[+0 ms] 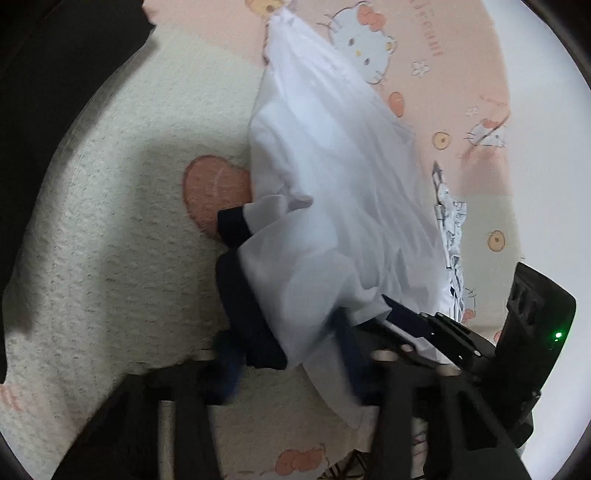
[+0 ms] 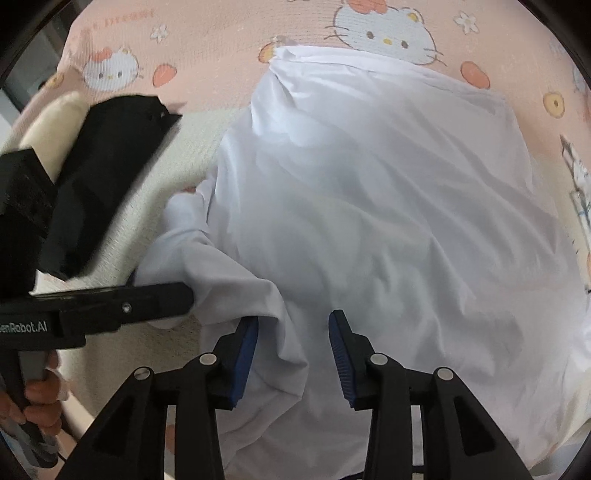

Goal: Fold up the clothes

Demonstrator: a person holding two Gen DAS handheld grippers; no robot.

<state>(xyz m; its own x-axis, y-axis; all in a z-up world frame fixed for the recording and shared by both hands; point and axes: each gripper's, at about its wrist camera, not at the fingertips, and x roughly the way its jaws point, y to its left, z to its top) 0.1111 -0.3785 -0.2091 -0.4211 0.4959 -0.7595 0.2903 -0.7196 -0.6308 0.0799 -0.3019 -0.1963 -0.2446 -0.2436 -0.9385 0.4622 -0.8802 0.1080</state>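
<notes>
On the bed lies the white shirt (image 2: 369,192) that I am folding. It is spread out in a big crumpled heap, and it has dark blue edges (image 1: 251,314) at the end close to me. One corner of it reaches up to the cat face (image 2: 384,33) drawn on the blanket (image 2: 207,48).

My right tool (image 2: 293,354) is let go. Its two blue pads (image 2: 245,362) stand wide apart, low over the near edge of the shirt. A fold of white cloth lies in the gap between them and touches the pad on the left. Nothing is pinched.

My left tool (image 1: 288,369) sits at the left side of the shirt. Its picture is blurry, but its pads look apart too, with the white cloth and a dark blue edge hanging in front of them. The cloth hides most of what is past that tool. From the right wrist view, one black finger of the left tool pokes into the bunched white sleeve (image 2: 192,251). My hand (image 2: 37,398) grips its handle.

Under the shirt is the blanket, pink with cats, flowers and little orange fruits, and cream in the middle with a pink heart (image 1: 214,192). The heart is partly under the shirt. On the right, just beside the shirt, lies another cloth (image 1: 450,240), white with small dark drawings. It is well away from both tools.
</notes>
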